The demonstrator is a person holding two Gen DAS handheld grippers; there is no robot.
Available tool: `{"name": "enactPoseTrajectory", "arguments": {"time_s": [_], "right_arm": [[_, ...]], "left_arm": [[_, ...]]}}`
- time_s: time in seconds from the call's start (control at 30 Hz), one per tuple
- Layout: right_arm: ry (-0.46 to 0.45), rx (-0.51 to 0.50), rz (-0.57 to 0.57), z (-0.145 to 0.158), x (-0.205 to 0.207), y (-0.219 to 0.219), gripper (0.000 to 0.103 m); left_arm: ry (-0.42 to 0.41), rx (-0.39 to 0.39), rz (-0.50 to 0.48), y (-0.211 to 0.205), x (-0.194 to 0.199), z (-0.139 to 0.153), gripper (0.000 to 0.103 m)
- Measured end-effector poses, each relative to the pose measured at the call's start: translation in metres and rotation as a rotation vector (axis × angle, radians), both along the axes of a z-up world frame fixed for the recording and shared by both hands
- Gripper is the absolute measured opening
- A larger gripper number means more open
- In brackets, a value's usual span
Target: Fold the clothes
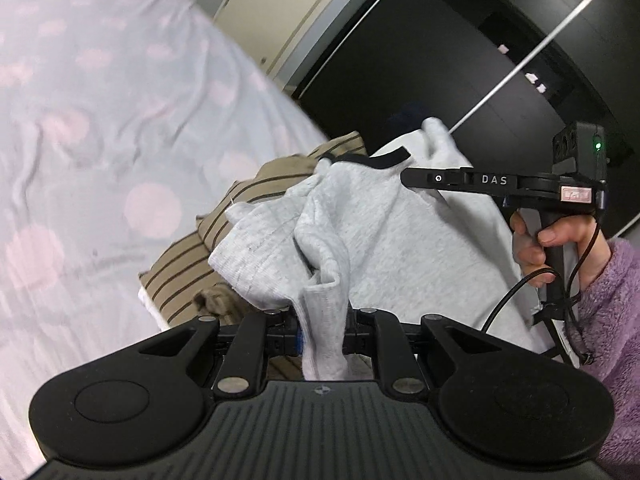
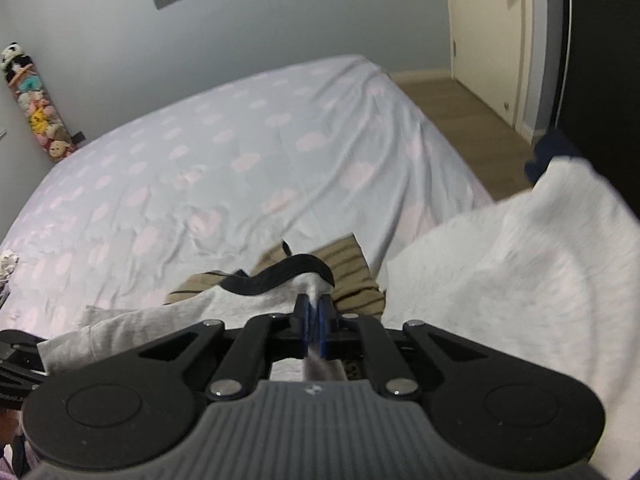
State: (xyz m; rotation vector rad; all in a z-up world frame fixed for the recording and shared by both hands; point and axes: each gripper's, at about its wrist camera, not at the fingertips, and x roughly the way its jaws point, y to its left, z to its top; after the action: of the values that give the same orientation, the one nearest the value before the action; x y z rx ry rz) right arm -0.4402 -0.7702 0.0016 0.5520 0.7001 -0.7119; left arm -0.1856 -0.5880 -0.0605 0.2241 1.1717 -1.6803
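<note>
A fold of the grey garment [image 1: 360,240] is pinched between the pads of the left gripper [image 1: 322,330], with a tail of cloth hanging below the jaws. The right gripper [image 2: 315,330] is clamped together on a thin edge of the same garment, just behind its black collar band [image 2: 280,276]. Only a narrow strip is caught there, so that edge could be lost from the blue pads if the cloth is pulled taut between the two grips.

Just ahead of both claws, the garment is bunched and twisted rather than spread, so a crooked fold is likely unless it is shaken flat first. Beneath and beyond it lies a tan striped garment [image 1: 224,216], which could be dragged along or caught up in the fold. Farther off, the dotted bedsheet [image 2: 224,152] is seen, where a flat lay-down would be possible.

The letters "DAS" [image 1: 494,179] can be read on the right gripper's finger in the left wrist view; a small pink label behind them is illegible.
</note>
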Motion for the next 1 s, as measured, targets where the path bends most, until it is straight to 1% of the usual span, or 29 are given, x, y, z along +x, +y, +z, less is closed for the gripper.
{"name": "enactPoseTrajectory", "arguments": {"time_s": [0.1, 0.2, 0.33, 0.5, 0.6, 0.63, 0.7, 0.73, 0.8, 0.93, 1.0], "right_arm": [[0.023, 0.04, -0.031, -0.022, 0.004, -0.015, 0.005], [0.038, 0.061, -0.053, -0.036, 0.002, -0.026, 0.004], [0.07, 0.054, -0.035, -0.041, 0.003, -0.028, 0.002], [0.114, 0.004, -0.019, -0.035, 0.013, -0.021, 0.005], [0.109, -0.061, -0.023, -0.014, 0.01, -0.005, 0.006], [0.112, -0.087, -0.031, -0.006, 0.008, 0.003, 0.006], [0.137, -0.146, -0.048, 0.005, 0.004, 0.019, 0.007], [0.153, -0.178, -0.057, 0.01, 0.002, 0.028, 0.007], [0.156, -0.231, -0.082, 0.019, -0.007, 0.049, 0.007], [0.084, -0.264, -0.112, 0.029, -0.024, 0.089, 0.007], [0.062, -0.265, -0.108, 0.023, -0.027, 0.108, 0.007]], "left_arm": [[0.062, 0.029, 0.001, -0.014, 0.008, -0.017, 0.012], [0.116, 0.055, -0.009, -0.024, 0.01, -0.031, 0.012], [0.14, 0.062, -0.012, -0.017, 0.01, -0.031, 0.012], [0.164, 0.047, 0.021, -0.011, 0.019, -0.026, 0.016], [0.147, 0.033, 0.048, 0.001, 0.027, -0.019, 0.024], [0.13, 0.026, 0.062, 0.006, 0.029, -0.015, 0.027], [0.089, 0.008, 0.101, 0.018, 0.033, -0.006, 0.027], [0.079, -0.004, 0.116, 0.023, 0.035, -0.001, 0.028], [0.065, -0.028, 0.141, 0.034, 0.038, 0.008, 0.029], [0.055, -0.066, 0.152, 0.05, 0.038, 0.023, 0.029], [0.054, -0.08, 0.137, 0.055, 0.033, 0.029, 0.029]]}}
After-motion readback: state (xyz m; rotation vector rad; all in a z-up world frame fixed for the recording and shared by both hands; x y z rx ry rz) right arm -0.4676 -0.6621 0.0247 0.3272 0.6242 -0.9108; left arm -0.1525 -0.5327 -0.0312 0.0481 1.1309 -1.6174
